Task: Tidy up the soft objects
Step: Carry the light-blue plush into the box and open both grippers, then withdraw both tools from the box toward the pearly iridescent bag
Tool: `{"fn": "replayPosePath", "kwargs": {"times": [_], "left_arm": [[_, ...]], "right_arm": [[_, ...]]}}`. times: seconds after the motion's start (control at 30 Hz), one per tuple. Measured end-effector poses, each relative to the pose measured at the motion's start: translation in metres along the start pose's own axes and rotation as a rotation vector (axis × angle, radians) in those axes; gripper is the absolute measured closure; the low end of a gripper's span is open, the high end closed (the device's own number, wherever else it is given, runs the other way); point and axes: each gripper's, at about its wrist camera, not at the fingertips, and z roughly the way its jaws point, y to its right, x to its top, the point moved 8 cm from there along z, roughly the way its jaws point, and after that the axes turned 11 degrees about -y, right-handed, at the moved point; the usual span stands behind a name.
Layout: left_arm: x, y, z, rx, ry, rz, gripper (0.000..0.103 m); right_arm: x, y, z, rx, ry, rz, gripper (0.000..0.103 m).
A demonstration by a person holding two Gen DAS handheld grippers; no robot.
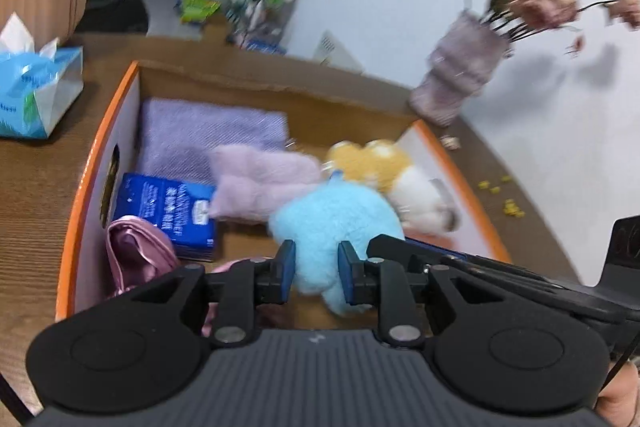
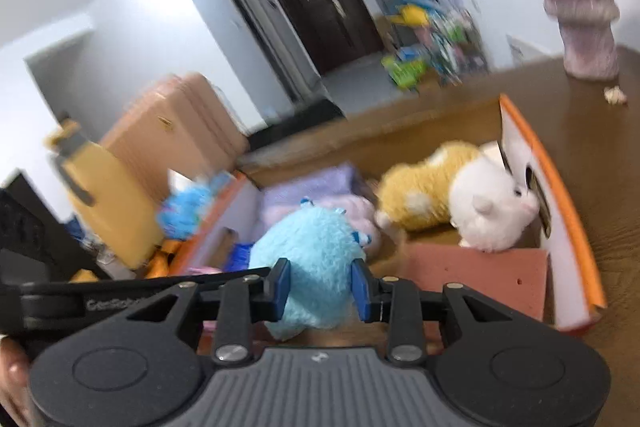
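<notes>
Both grippers, left (image 1: pixel 316 273) and right (image 2: pixel 320 289), clamp narrow on one blue plush toy (image 1: pixel 336 227) held over the orange-rimmed box (image 1: pixel 86 187), above its purple towel (image 1: pixel 200 135), pink plush (image 1: pixel 260 183) and yellow-white plush (image 2: pixel 452 199).

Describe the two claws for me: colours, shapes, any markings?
Both look alike: the left claw and right claw each have two blue pads on black fingers, driven by black linkage arms with silver pivot screws. Behind sits a ribbed grey body flanked by two round black discs. In the right wrist view, pale lettering shows on the other claw's black body, blurred. No cables or sleeves visible.
</notes>
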Motion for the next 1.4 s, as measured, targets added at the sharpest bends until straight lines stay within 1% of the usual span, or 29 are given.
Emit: {"fn": "replayPosePath", "kwargs": {"times": [0.03, 0.07, 0.13, 0.17, 0.2, 0.3, 0.43, 0.47, 0.57, 0.63, 0.7, 0.73, 0.8, 0.83, 0.9, 1.0, 1.07, 1.13, 1.17, 1.23, 1.27, 1.33, 1.4], "left_arm": [[0.0, -0.004, 0.004, 0.01, -0.003, 0.0, 0.08], [-0.001, -0.006, 0.006, 0.013, 0.001, 0.012, 0.077], [-0.005, -0.007, 0.003, 0.017, 0.025, 0.053, 0.071], [-0.007, -0.008, -0.001, 0.03, 0.037, 0.074, 0.065], [-0.009, -0.008, -0.006, 0.047, 0.054, 0.096, 0.061], [-0.012, -0.002, -0.024, 0.098, 0.122, 0.144, 0.053], [-0.015, 0.008, -0.053, 0.148, 0.196, 0.176, 0.049], [-0.016, 0.01, -0.062, 0.152, 0.214, 0.174, 0.047], [-0.024, 0.018, -0.09, 0.153, 0.261, 0.153, 0.047], [-0.032, 0.024, -0.11, 0.169, 0.3, 0.143, 0.045], [-0.047, 0.031, -0.134, 0.197, 0.349, 0.149, 0.039], [-0.055, 0.034, -0.145, 0.213, 0.373, 0.153, 0.037], [-0.078, 0.042, -0.166, 0.238, 0.414, 0.177, 0.03], [-0.09, 0.045, -0.175, 0.248, 0.433, 0.187, 0.028], [-0.118, 0.052, -0.193, 0.279, 0.476, 0.199, 0.02], [-0.161, 0.057, -0.208, 0.321, 0.513, 0.216, 0.015], [-0.188, 0.055, -0.213, 0.326, 0.507, 0.199, 0.014], [-0.211, 0.052, -0.212, 0.324, 0.473, 0.192, 0.013], [-0.22, 0.051, -0.211, 0.337, 0.447, 0.195, 0.013], [-0.231, 0.047, -0.213, 0.36, 0.431, 0.187, 0.013], [-0.234, 0.045, -0.215, 0.357, 0.433, 0.182, 0.013], [-0.239, 0.043, -0.217, 0.332, 0.437, 0.162, 0.013], [-0.243, 0.045, -0.215, 0.311, 0.432, 0.167, 0.013]], "right_arm": [[0.0, 0.003, 0.011, -0.026, -0.021, 0.005, 0.068], [-0.001, 0.005, 0.018, -0.053, -0.034, 0.0, 0.065], [-0.004, 0.003, 0.02, -0.067, -0.02, -0.026, 0.058], [-0.005, 0.002, 0.016, -0.06, -0.002, -0.04, 0.049], [-0.005, 0.0, 0.011, -0.048, 0.023, -0.051, 0.042], [-0.003, -0.004, -0.011, -0.037, 0.111, -0.083, 0.042], [0.001, -0.008, -0.037, -0.068, 0.182, -0.119, 0.042], [0.001, -0.009, -0.045, -0.075, 0.19, -0.127, 0.042], [-0.004, -0.02, -0.073, -0.077, 0.222, -0.159, 0.042], [-0.01, -0.029, -0.096, -0.084, 0.251, -0.187, 0.042], [-0.019, -0.039, -0.121, -0.089, 0.28, -0.223, 0.038], [-0.025, -0.043, -0.134, -0.091, 0.296, -0.241, 0.037], [-0.041, -0.052, -0.16, -0.108, 0.336, -0.275, 0.032], [-0.049, -0.055, -0.171, -0.117, 0.353, -0.288, 0.03], [-0.071, -0.061, -0.193, -0.131, 0.383, -0.321, 0.023], [-0.104, -0.065, -0.214, -0.143, 0.41, -0.351, 0.018], [-0.13, -0.065, -0.224, -0.161, 0.417, -0.359, 0.018], [-0.156, -0.061, -0.23, -0.167, 0.42, -0.34, 0.017], [-0.167, -0.059, -0.233, -0.162, 0.416, -0.325, 0.017], [-0.188, -0.052, -0.235, -0.145, 0.405, -0.282, 0.017], [-0.198, -0.048, -0.234, -0.142, 0.394, -0.259, 0.017], [-0.211, -0.039, -0.231, -0.155, 0.377, -0.22, 0.017], [-0.223, -0.032, -0.226, -0.174, 0.359, -0.183, 0.017]]}}
